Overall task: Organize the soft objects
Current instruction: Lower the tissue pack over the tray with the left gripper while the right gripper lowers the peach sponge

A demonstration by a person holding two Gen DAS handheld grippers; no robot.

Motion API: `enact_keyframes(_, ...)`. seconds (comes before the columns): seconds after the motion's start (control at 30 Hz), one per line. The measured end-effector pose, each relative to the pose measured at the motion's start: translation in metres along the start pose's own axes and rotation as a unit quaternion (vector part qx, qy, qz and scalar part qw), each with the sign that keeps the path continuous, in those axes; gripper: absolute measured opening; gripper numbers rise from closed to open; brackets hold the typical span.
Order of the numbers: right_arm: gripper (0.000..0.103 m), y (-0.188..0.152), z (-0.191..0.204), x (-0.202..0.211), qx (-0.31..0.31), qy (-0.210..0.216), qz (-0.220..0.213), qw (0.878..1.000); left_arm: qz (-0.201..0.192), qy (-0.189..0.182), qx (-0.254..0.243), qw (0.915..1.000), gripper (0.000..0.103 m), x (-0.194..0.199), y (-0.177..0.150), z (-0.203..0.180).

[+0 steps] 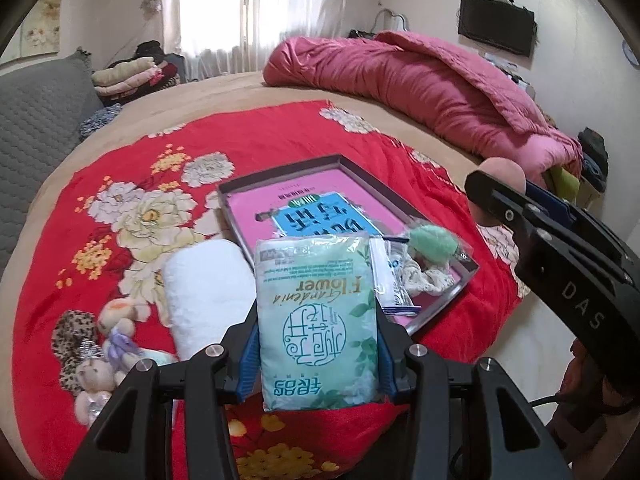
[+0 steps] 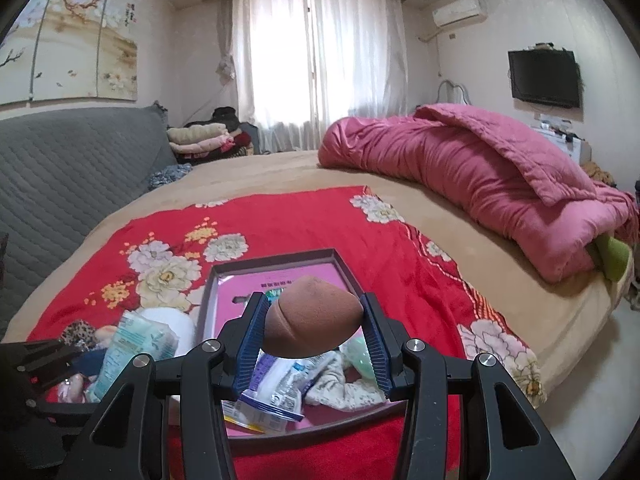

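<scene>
My left gripper [image 1: 318,344] is shut on a pale green tissue pack [image 1: 318,320], held upright above the red blanket just in front of the shallow box [image 1: 340,159]. The box has a pink floor and holds a blue booklet [image 1: 320,216], a green fluffy ball [image 1: 432,240], a lace cloth [image 1: 420,276] and plastic sachets [image 1: 390,280]. My right gripper [image 2: 316,320] is shut on a brown egg-shaped sponge [image 2: 310,316], hanging over the box's [image 2: 280,258] near half. A white rolled towel [image 1: 204,292], small plush toys [image 1: 116,340] and a leopard-print item [image 1: 74,336] lie left of the box.
A red floral blanket [image 2: 320,220] covers the tan bed. A bunched pink quilt [image 2: 480,184] lies far right. A grey padded headboard [image 2: 72,168] stands left, with folded clothes [image 2: 200,138] behind it. The bed edge and floor [image 2: 580,380] are to the right.
</scene>
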State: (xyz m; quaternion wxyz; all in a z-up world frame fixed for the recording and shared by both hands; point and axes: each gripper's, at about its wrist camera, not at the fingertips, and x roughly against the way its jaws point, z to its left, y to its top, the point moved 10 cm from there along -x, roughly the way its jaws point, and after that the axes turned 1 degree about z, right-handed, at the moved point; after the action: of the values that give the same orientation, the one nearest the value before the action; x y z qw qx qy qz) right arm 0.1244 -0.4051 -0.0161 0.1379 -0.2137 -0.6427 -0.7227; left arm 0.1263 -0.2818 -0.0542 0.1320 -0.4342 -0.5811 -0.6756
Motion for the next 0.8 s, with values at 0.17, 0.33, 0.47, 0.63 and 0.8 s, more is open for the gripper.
enact_keyframes(0.17, 0.049, -0.011, -0.009, -0.010, -0.009, -0.002, 0.017, 1.000, 0.018, -0.010, -0.011, 0.9997, 0.047, -0.021, -0.007, -0.015)
enact_keyframes(0.33, 0.049, -0.020, -0.013, -0.019, -0.013, 0.001, 0.032, 0.999, 0.026, -0.018, -0.026, 0.9992, 0.047, -0.039, -0.009, -0.027)
enact_keyframes(0.47, 0.049, -0.027, -0.016, -0.027, -0.016, 0.002, 0.045, 0.999, 0.034, -0.017, -0.038, 0.9986, 0.047, -0.055, -0.010, -0.032)
enact_keyframes(0.63, 0.049, -0.035, -0.023, -0.035, -0.020, 0.000, 0.057, 0.998, 0.038, -0.020, -0.046, 0.9980, 0.047, -0.067, -0.010, -0.037)
enact_keyframes(0.8, 0.049, -0.043, -0.027, -0.041, -0.025, -0.005, 0.070, 0.997, 0.049, -0.017, -0.049, 0.9974, 0.047, -0.081, -0.013, -0.039)
